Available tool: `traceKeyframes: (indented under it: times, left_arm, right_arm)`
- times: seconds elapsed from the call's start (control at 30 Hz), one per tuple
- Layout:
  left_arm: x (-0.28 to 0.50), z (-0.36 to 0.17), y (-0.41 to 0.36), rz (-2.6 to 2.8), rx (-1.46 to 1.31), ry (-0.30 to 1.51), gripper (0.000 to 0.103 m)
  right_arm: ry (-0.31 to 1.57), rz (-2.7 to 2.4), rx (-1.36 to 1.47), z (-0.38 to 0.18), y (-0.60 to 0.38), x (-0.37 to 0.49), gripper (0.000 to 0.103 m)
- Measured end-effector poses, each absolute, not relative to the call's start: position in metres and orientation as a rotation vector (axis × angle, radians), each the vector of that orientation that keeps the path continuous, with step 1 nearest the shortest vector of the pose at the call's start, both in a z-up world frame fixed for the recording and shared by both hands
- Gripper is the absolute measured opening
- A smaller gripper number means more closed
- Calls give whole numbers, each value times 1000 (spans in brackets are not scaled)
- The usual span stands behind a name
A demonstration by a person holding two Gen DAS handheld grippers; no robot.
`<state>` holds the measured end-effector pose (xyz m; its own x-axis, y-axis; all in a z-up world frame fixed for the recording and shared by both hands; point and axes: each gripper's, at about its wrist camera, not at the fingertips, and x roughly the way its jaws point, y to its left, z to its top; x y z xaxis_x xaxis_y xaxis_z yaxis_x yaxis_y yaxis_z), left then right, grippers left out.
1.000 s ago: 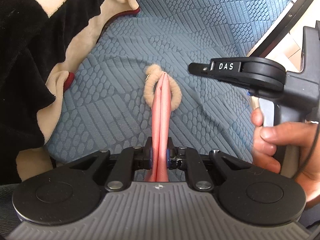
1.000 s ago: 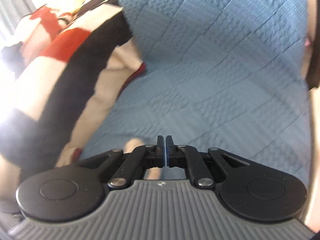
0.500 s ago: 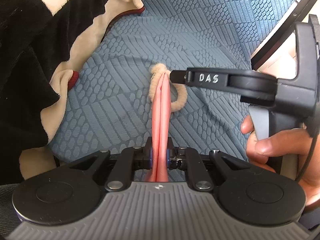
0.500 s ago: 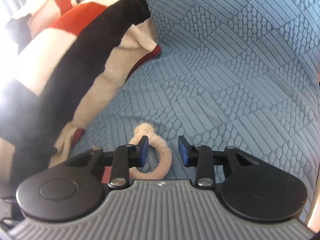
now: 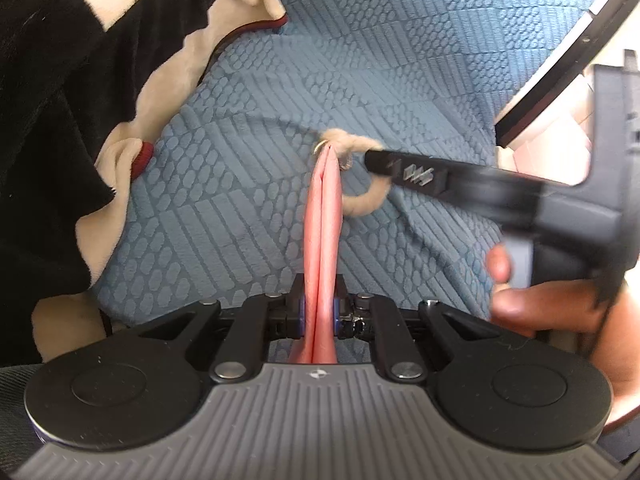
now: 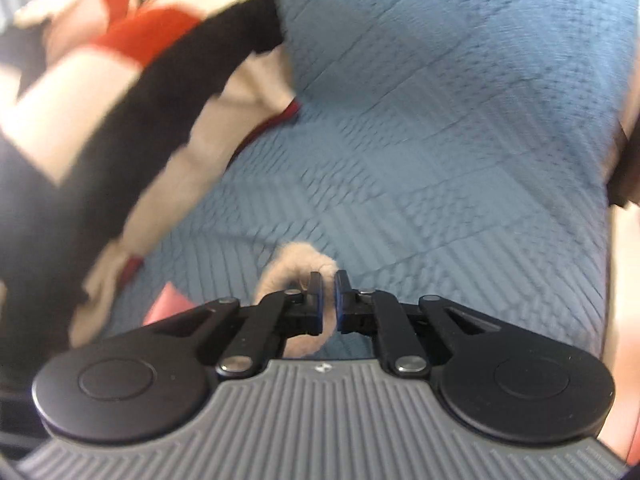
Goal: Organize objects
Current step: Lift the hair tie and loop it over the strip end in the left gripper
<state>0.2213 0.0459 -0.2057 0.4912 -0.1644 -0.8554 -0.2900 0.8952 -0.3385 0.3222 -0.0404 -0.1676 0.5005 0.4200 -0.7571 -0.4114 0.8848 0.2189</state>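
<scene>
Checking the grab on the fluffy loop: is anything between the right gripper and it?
Nothing visible. The right gripper has just been closing, and its pads already pinch the beige fluffy loop. The left gripper holds the pink pouch it hangs from, over the blue quilted cover.

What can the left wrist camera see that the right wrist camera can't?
Only the left wrist view shows the left gripper shut on the long pink folded piece, a small metal ring at its far tip, and the hand holding the right gripper.

Only the right wrist view shows the right gripper's jaws from behind; they have just been closing and now pinch the fuzzy beige loop. It also shows the blanket's red patches.

Both show the loop, the blue quilted cover and the black-and-cream blanket.
</scene>
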Motion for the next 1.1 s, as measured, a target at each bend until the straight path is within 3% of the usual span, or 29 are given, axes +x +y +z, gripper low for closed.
traceKeyframes:
  times: [0.53,1.1]
  left_arm:
    - [214,-179,13,-137,-429,921,14]
    - [194,-146,-11,-181,-244,751,14]
  right_arm:
    - [764,443,284,-47,-103,283,9]
    - [917,333,411,-66,-97,267,10]
